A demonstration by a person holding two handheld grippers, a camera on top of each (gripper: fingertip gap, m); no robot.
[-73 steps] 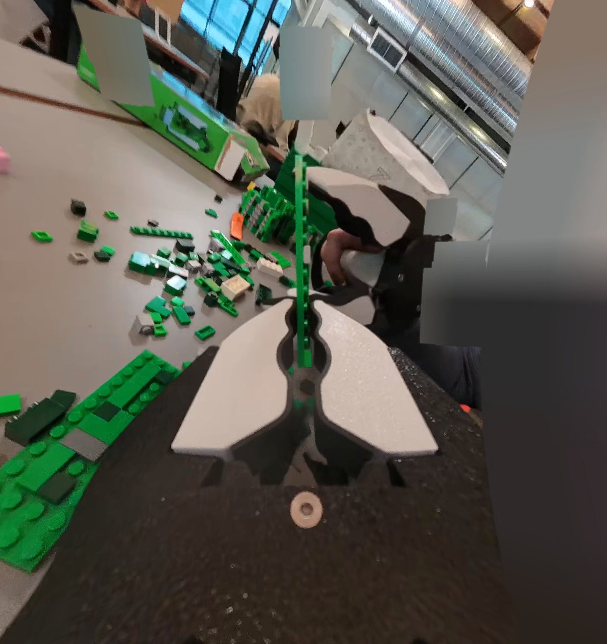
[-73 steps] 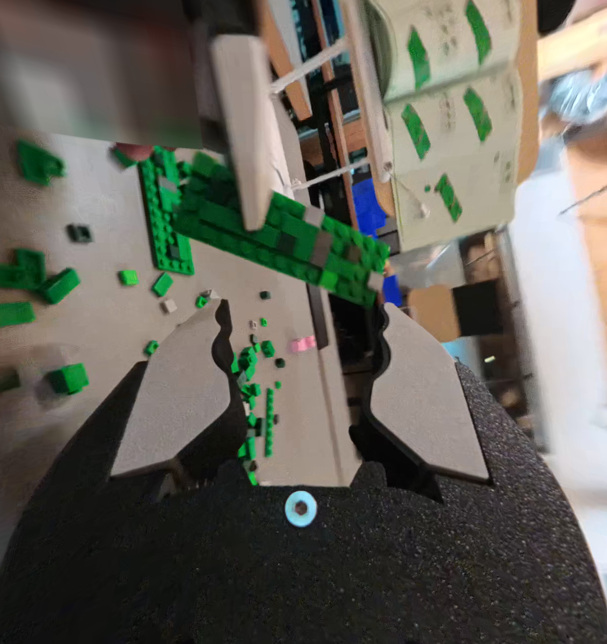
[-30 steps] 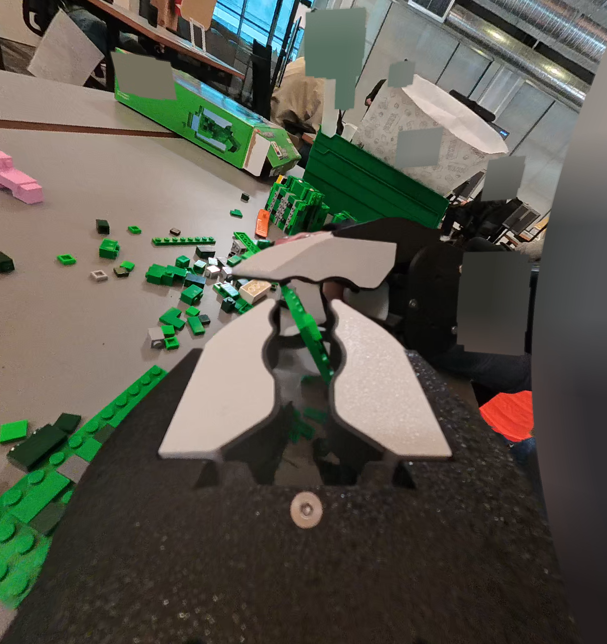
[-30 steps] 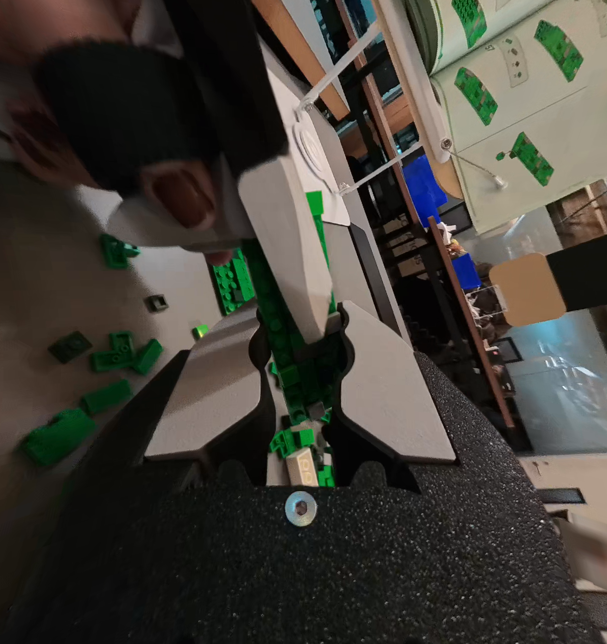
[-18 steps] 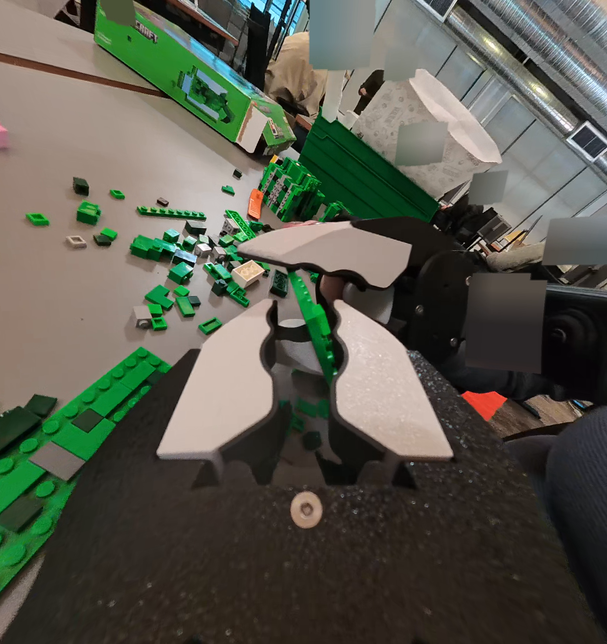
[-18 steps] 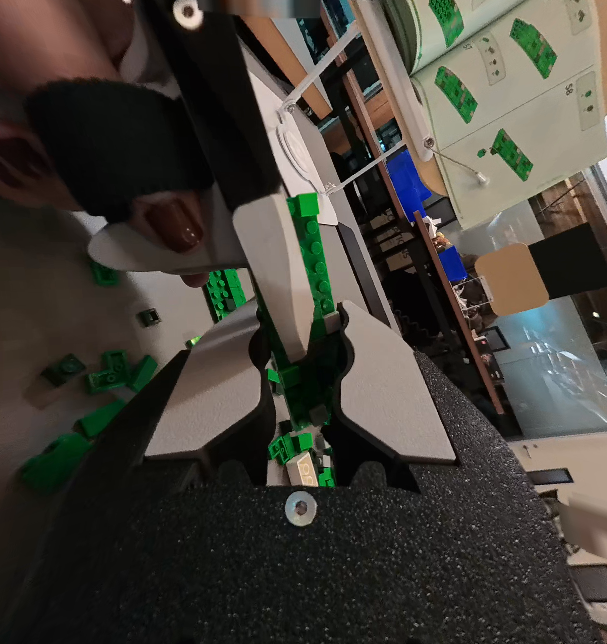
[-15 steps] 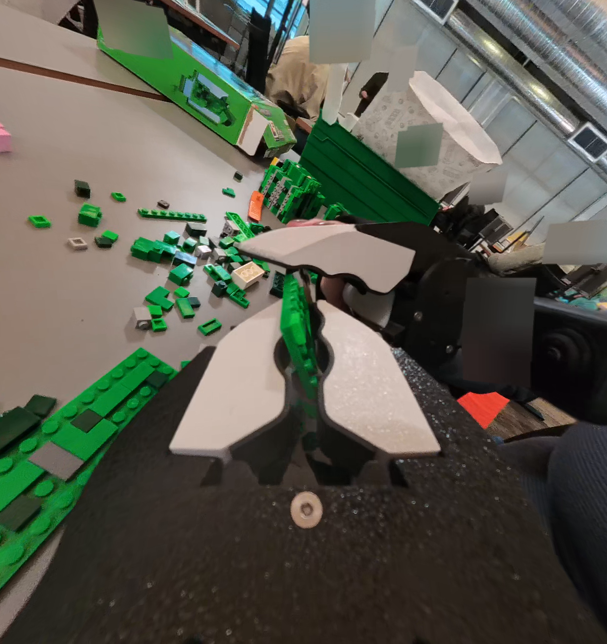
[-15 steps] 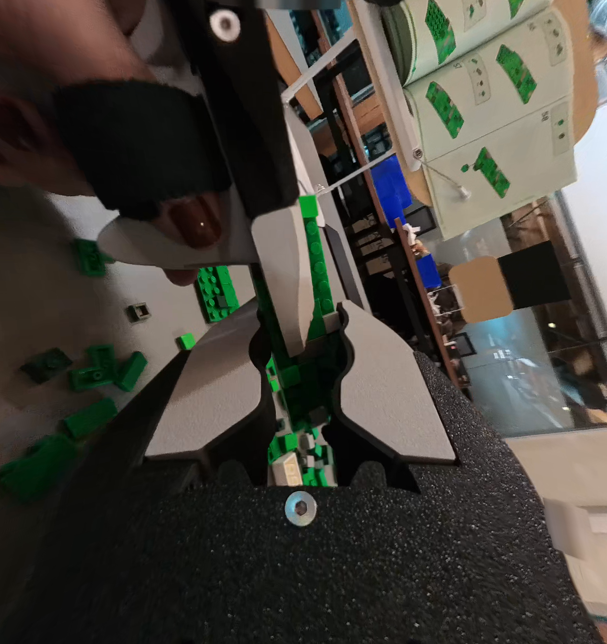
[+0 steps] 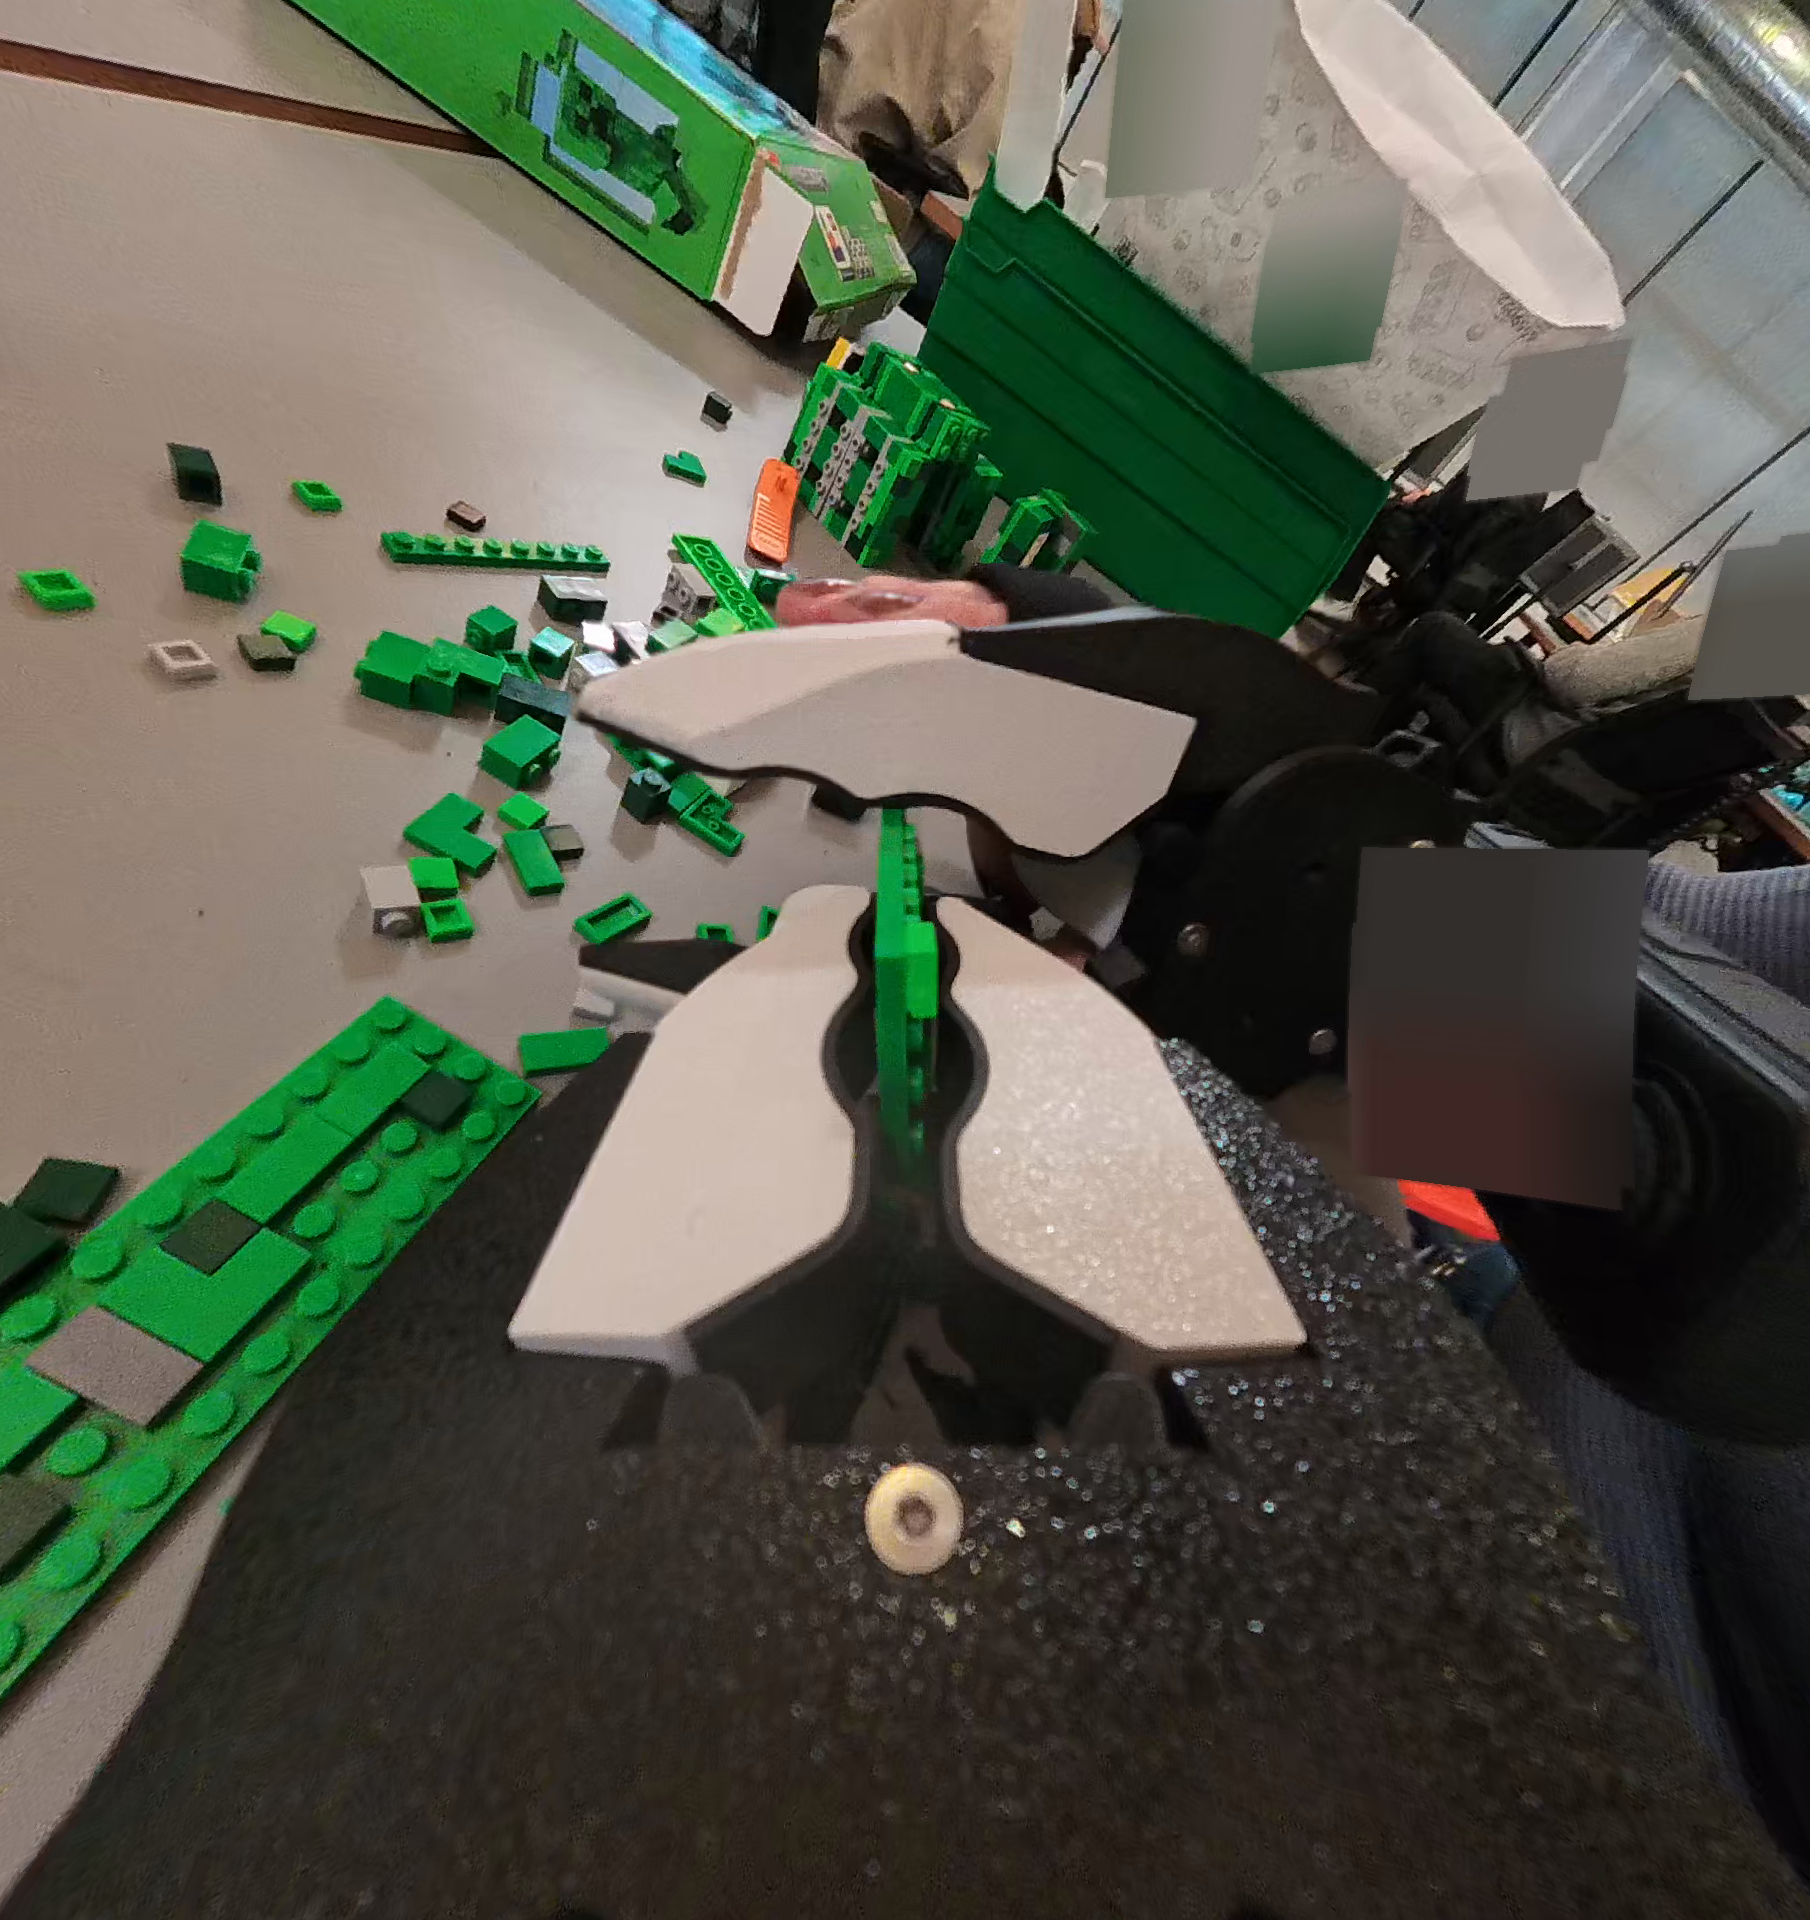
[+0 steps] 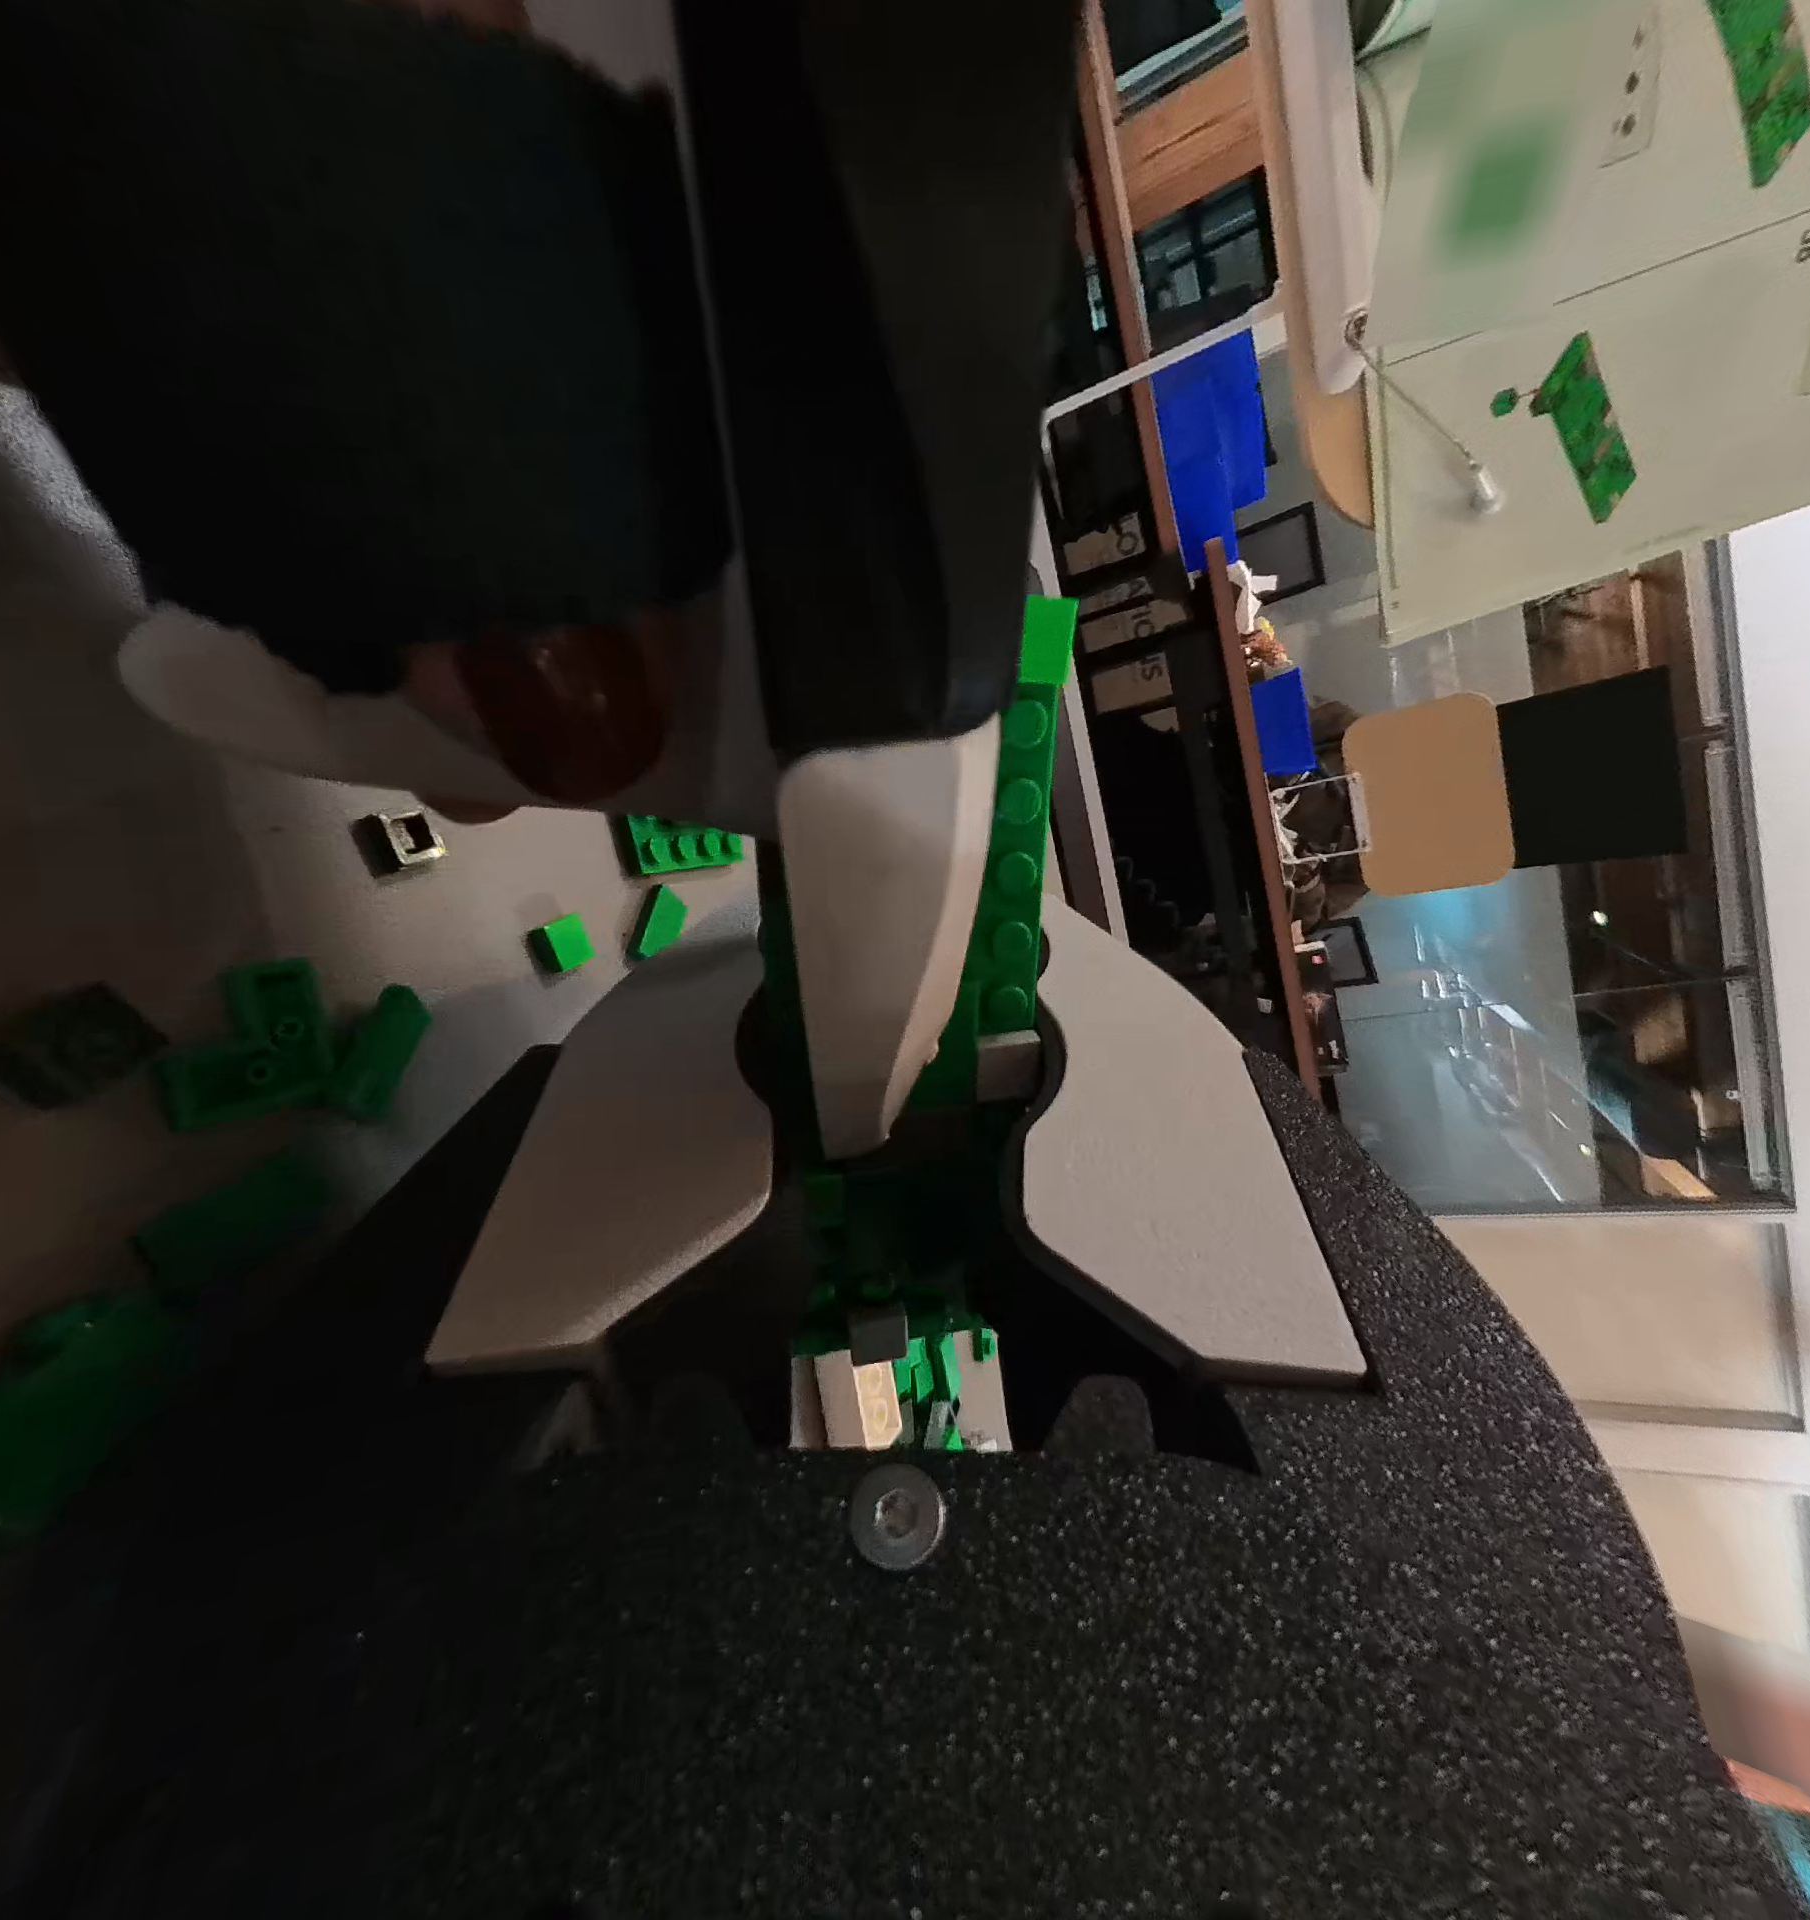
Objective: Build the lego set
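Left wrist view: left hand-held gripper [image 9: 899, 914] is closed edge-on around a green lego plate [image 9: 896, 997] at frame centre, lifted above the desk [image 9: 205, 312]. Right hand-held gripper [image 10: 906, 1023] pinches the same plate [image 10: 1015, 883] from the other end, its fingers nearly together. Loose green bricks [image 9: 506, 748] lie scattered at centre left; a studded green baseplate [image 9: 174, 1278] sits lower left; a green box [image 9: 610, 135] lies at the top.

You have two tools, left tool [image 9: 901, 935] and right tool [image 10: 901, 1049], one green box [image 9: 610, 135], one large studded plate [image 9: 184, 1278], and perhaps thirty loose bricks [image 9: 506, 748].
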